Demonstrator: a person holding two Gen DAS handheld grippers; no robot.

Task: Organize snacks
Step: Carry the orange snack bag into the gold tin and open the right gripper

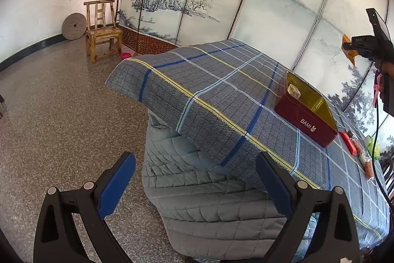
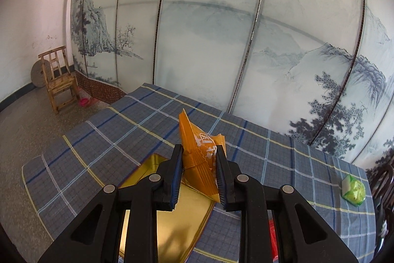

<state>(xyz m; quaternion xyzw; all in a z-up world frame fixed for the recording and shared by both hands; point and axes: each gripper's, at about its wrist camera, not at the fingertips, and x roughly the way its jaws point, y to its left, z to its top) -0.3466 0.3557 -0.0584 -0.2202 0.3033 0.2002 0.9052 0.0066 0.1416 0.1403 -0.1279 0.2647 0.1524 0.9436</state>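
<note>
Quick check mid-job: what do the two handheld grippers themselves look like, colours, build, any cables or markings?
Both the left gripper and right gripper have black plastic linkage frames with silver round pivot pins and blue-padded jaws. Seen from the left wrist, the right unit shows white lettering, a small green light and a dark cable hanging below it.

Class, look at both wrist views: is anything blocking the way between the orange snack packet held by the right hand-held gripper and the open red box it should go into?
Nothing visible blocks it. The right hand-held gripper is shut on the orange snack packet above the open red box, whose gold inside holds only one small wrapped snack.
</note>
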